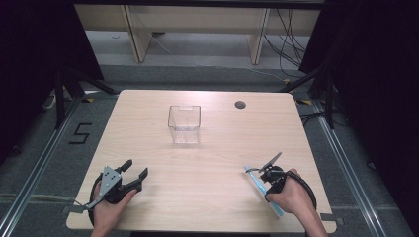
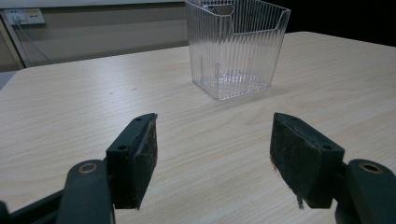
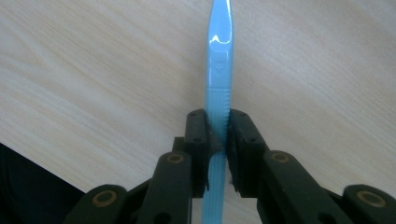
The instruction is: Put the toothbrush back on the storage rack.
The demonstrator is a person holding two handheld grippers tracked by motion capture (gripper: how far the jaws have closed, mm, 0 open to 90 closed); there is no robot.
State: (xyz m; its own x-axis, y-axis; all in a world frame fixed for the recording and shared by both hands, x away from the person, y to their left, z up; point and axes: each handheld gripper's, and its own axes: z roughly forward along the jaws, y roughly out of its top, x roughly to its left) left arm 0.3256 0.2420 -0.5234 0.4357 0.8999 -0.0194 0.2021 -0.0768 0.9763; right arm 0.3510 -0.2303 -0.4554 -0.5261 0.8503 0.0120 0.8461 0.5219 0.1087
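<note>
Pale wood grain covers your table (image 1: 197,163), with a round cable hole (image 1: 240,104) at upper right. A black "5" (image 1: 80,133) marks the grey floor at left. Your right gripper (image 3: 217,135) is clamped on the blue toothbrush (image 3: 218,74) at lower right of the high view; its embossed writing is unreadable. Your left gripper (image 2: 212,154) stands apart, empty, facing the clear ribbed bin (image 2: 236,44) at centre.

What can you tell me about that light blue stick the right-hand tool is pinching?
The blue stick is a slim, glossy plastic handle, probably a toothbrush; no head can be made out. It has a ribbed section where the right gripper clamps it between its black pads. It lies low over the wooden table near the front right edge, one end pointing toward the person.
</note>
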